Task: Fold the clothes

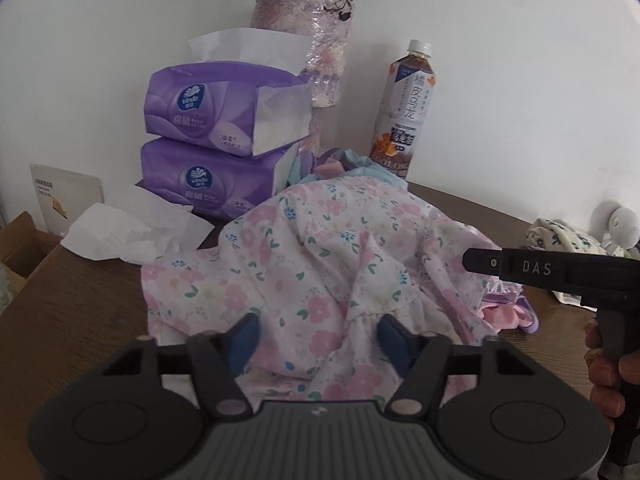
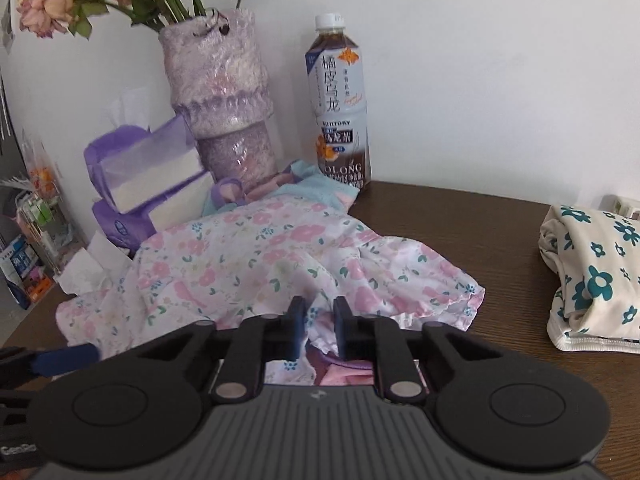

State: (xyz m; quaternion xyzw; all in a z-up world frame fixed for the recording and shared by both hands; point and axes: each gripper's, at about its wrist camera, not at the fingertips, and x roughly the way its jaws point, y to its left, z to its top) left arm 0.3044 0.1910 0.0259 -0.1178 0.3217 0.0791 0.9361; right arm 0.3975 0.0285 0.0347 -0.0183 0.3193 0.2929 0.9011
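A crumpled white garment with pink flowers (image 1: 312, 248) (image 2: 260, 256) lies heaped on the brown table (image 2: 460, 232). My left gripper (image 1: 318, 334) is open, its blue pads wide apart over the garment's near hem. My right gripper (image 2: 319, 320) has its jaws close together with a bunch of the floral fabric between them, at the garment's right side. Seen from the left wrist, the right gripper (image 1: 468, 260) is a black bar held by a hand (image 1: 604, 364). One blue left finger (image 2: 72, 356) shows in the right wrist view. Pink and purple clothes (image 1: 508, 312) peek from under the garment.
Two purple tissue packs (image 1: 204, 120), a wrapped vase (image 1: 316, 40) and a tea bottle (image 1: 404, 112) stand behind the heap by the wall. Loose tissue (image 1: 132, 232) lies at the left. A folded cream cloth with teal flowers (image 2: 592, 272) sits at the right.
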